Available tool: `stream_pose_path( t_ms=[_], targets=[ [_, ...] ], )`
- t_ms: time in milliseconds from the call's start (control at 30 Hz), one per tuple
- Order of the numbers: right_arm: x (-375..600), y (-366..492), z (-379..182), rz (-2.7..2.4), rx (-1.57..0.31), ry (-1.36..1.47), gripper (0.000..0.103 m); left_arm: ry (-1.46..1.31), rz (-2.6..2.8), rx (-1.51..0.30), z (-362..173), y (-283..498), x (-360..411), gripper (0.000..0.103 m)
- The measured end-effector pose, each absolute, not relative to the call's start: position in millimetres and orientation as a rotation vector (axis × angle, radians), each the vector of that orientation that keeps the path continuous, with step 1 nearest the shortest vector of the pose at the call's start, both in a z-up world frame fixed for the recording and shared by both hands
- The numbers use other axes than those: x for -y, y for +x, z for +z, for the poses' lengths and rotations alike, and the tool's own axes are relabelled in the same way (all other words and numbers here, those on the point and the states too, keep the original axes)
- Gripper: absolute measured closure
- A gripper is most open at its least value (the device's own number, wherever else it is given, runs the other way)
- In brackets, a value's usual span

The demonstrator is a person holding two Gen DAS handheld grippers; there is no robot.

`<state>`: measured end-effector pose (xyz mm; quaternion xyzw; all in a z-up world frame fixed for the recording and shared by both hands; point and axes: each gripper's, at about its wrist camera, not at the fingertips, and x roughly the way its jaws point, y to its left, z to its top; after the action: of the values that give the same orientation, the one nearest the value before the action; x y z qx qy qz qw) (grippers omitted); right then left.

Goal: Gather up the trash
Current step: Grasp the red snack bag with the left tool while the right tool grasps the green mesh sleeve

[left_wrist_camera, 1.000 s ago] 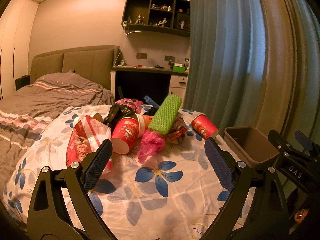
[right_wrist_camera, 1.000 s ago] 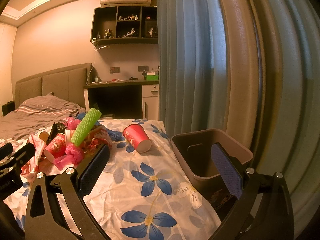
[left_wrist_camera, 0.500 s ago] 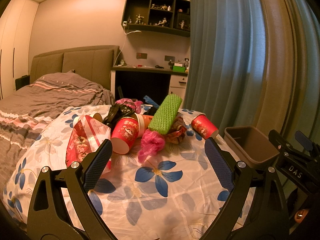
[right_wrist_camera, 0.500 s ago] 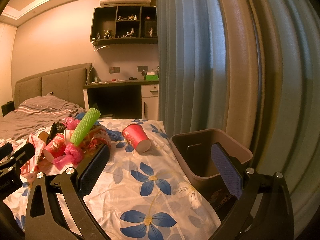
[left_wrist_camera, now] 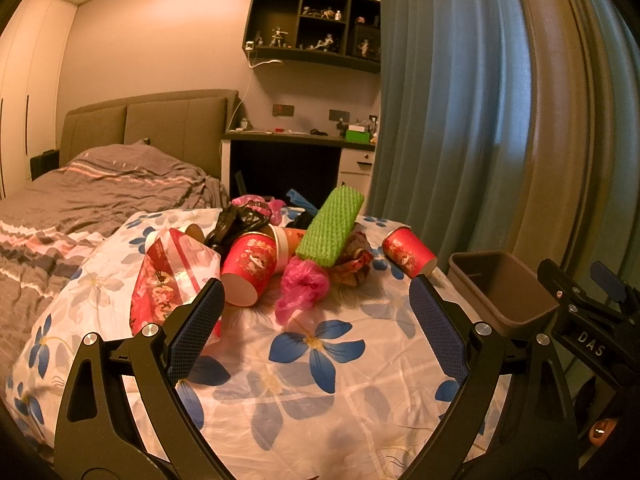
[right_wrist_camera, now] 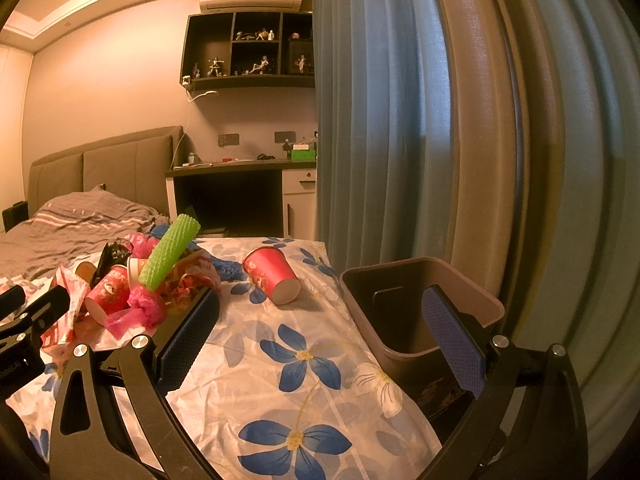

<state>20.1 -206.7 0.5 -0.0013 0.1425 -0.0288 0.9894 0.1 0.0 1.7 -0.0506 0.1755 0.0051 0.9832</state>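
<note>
A heap of trash lies on the floral cloth [left_wrist_camera: 312, 384]: a red-and-white plastic bag [left_wrist_camera: 172, 276], a red paper cup [left_wrist_camera: 250, 268], a green foam sleeve [left_wrist_camera: 330, 226], pink plastic [left_wrist_camera: 304, 282] and a black bag [left_wrist_camera: 234, 222]. A second red cup [left_wrist_camera: 408, 250] [right_wrist_camera: 272, 274] lies apart on its side. A brown bin [left_wrist_camera: 502, 288] [right_wrist_camera: 404, 304] stands at the cloth's right edge and looks empty. My left gripper [left_wrist_camera: 316, 308] is open, short of the heap. My right gripper [right_wrist_camera: 320, 316] is open, its right finger in front of the bin.
A bed with grey bedding [left_wrist_camera: 100, 196] lies to the left. A dark desk [left_wrist_camera: 296, 160] and wall shelves [left_wrist_camera: 316, 28] stand behind. A blue curtain [left_wrist_camera: 440, 120] hangs along the right, close behind the bin. The right gripper's body [left_wrist_camera: 592, 328] shows in the left wrist view.
</note>
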Motion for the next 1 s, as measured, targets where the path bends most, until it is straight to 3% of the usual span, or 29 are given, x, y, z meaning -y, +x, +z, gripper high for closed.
stream_pose_path(
  t_ms=[633, 1000],
  targets=[
    [213, 29, -14, 0.007, -0.305, 0.013, 0.005, -0.125, 0.042, -0.319, -30, -6, -29, 0.012],
    [168, 57, -37, 0.153, -0.368, -0.005, 0.013, -0.226, 0.173, -0.381, -62, -3, -111, 0.022]
  ],
)
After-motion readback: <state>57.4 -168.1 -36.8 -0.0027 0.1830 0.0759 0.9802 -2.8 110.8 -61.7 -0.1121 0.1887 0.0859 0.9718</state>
